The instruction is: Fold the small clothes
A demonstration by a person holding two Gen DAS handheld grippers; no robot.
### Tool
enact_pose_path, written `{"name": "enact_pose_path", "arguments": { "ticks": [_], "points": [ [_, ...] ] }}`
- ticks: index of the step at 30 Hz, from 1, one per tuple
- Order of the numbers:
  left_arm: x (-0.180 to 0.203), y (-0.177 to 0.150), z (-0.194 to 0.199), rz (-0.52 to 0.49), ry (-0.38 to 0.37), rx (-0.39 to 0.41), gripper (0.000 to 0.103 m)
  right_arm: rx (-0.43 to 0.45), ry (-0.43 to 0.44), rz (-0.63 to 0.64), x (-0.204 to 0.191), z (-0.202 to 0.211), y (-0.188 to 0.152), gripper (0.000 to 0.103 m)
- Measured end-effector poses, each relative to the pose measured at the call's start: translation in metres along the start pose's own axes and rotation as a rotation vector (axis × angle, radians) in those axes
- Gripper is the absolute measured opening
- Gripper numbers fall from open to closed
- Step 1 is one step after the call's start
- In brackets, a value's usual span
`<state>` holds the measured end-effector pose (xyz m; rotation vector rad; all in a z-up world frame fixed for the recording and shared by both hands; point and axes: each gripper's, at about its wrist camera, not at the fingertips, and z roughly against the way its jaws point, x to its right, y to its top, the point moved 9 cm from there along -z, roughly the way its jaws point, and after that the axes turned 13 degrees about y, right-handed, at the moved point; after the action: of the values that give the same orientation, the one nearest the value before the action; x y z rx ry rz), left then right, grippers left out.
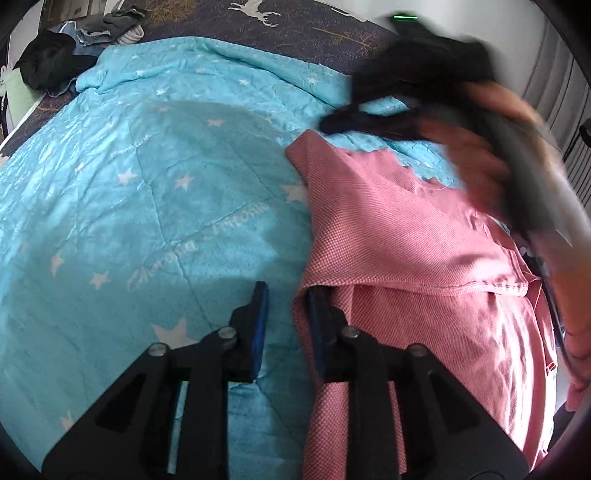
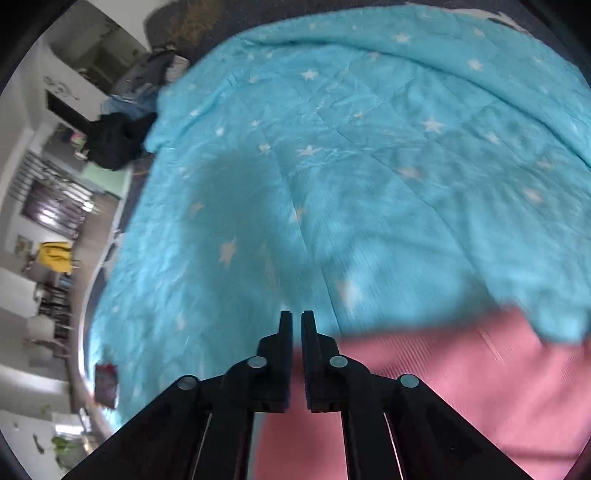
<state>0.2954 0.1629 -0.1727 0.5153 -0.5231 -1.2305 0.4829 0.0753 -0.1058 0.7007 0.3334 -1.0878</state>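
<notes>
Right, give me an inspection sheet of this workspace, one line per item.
Surface: turquoise star-print quilt spread over a bed, wrinkled, partly in shadow.
Job's things: pink garment lying on the quilt with a hemmed flap folded over its lower part.
Clutter: heap of dark and grey clothes at the far corner of the bed.
Grippers: left claw open, one finger against the garment's edge, nothing pinched. Right claw nearly closed, nothing seen between the fingers; blurred.
Cables: nothing seen.
Surroundings: dark deer-print bedcover beyond the quilt; yellow object and furniture in the room beside the bed.
</notes>
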Motion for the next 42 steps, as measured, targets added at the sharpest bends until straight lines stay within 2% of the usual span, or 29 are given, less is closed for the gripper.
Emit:
{"name": "enact_pose_path", "arguments": {
  "ticks": [1, 3, 5, 8, 11, 13, 15, 17, 19, 21, 25, 27, 30, 33, 36, 42],
  "points": [
    [0.001, 0.000, 0.001, -0.002, 0.006, 0.004, 0.026, 0.007, -0.033, 0.028, 0.002, 0.017, -0.013, 0.013],
    [0.001, -0.001, 0.004, -0.007, 0.021, 0.014, 0.028, 0.051, -0.123, 0.074, 0.022, 0.076, -0.065, 0.018],
    [0.001, 0.001, 0.008, -0.019, 0.042, 0.023, 0.029, 0.088, -0.187, 0.051, 0.049, 0.127, -0.116, 0.021],
    [0.009, 0.007, 0.029, -0.079, 0.107, 0.064, 0.029, 0.199, -0.324, -0.078, 0.111, 0.218, -0.201, 0.023],
    [0.031, 0.020, 0.060, -0.106, 0.071, 0.117, 0.029, 0.294, -0.477, -0.257, 0.166, 0.289, -0.296, 0.027],
    [0.052, 0.025, 0.079, -0.159, 0.052, 0.144, 0.031, 0.303, -0.485, -0.325, 0.180, 0.307, -0.338, 0.027],
    [0.074, 0.027, 0.095, -0.224, 0.063, 0.173, 0.032, 0.312, -0.434, -0.365, 0.180, 0.313, -0.372, 0.027],
    [0.095, 0.026, 0.106, -0.276, 0.072, 0.193, 0.033, 0.342, -0.375, -0.372, 0.172, 0.310, -0.384, 0.027],
    [0.113, 0.020, 0.113, -0.293, 0.042, 0.185, 0.035, 0.357, -0.314, -0.374, 0.168, 0.305, -0.389, 0.032],
    [0.126, 0.010, 0.113, -0.293, 0.006, 0.143, 0.035, 0.360, -0.233, -0.391, 0.163, 0.292, -0.391, 0.036],
    [0.157, -0.015, 0.110, -0.343, -0.028, 0.082, 0.035, 0.364, -0.143, -0.370, 0.153, 0.281, -0.386, 0.036],
    [0.179, -0.030, 0.113, -0.387, -0.047, 0.066, 0.035, 0.371, -0.106, -0.344, 0.142, 0.279, -0.377, 0.039],
    [0.208, -0.047, 0.119, -0.438, -0.091, 0.053, 0.037, 0.372, -0.090, -0.318, 0.135, 0.275, -0.361, 0.049],
    [0.238, -0.065, 0.128, -0.495, -0.146, 0.056, 0.051, 0.353, -0.105, -0.340, 0.146, 0.267, -0.349, 0.050],
    [0.270, -0.086, 0.136, -0.585, -0.190, 0.060, 0.057, 0.378, -0.097, -0.372, 0.158, 0.270, -0.342, 0.050],
    [0.332, -0.132, 0.142, -0.794, -0.278, 0.061, 0.069, 0.452, -0.137, -0.461, 0.193, 0.298, -0.372, 0.050]
  ]
}}
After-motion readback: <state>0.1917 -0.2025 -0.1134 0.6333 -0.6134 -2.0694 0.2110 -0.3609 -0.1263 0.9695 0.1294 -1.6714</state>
